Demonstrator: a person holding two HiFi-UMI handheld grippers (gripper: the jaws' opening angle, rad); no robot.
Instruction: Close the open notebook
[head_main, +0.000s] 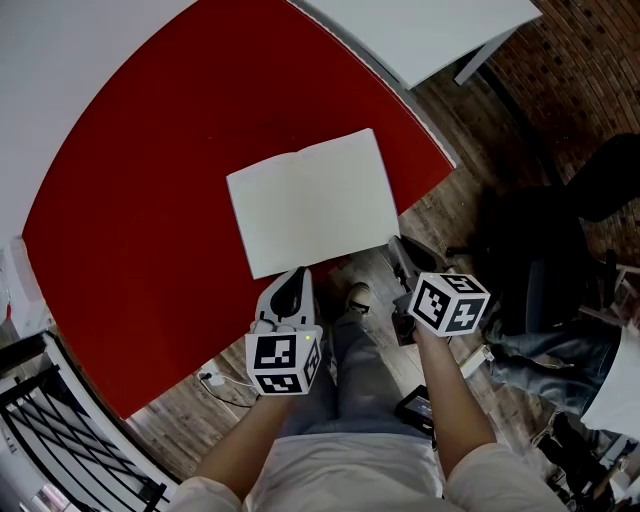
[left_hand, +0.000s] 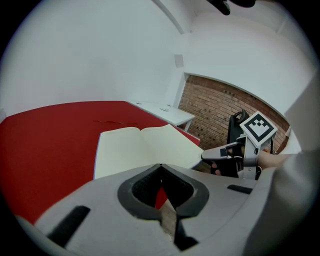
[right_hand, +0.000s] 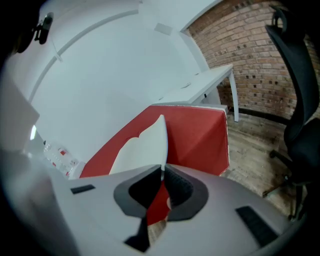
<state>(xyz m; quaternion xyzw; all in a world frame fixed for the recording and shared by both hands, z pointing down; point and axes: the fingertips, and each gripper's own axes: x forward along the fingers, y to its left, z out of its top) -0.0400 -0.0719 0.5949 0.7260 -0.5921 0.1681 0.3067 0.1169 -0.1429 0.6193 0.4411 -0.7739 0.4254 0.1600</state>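
Observation:
An open notebook (head_main: 310, 200) with blank cream pages lies on the red table (head_main: 150, 180), close to its near edge. My right gripper (head_main: 397, 248) is at the notebook's near right corner. In the right gripper view its jaws (right_hand: 162, 167) are shut on the edge of the right-hand leaf, and the notebook (right_hand: 147, 142) rises a little from the table there. My left gripper (head_main: 296, 275) hovers just short of the notebook's near edge, shut and empty (left_hand: 160, 165). In the left gripper view the notebook (left_hand: 140, 145) lies ahead, with the right gripper (left_hand: 207, 155) at its right corner.
A white table (head_main: 420, 30) stands beyond the red one. A black office chair (head_main: 540, 250) is to the right on the wooden floor, in front of a brick wall (right_hand: 250, 45). A white cable (head_main: 215, 380) lies on the floor under the table's edge.

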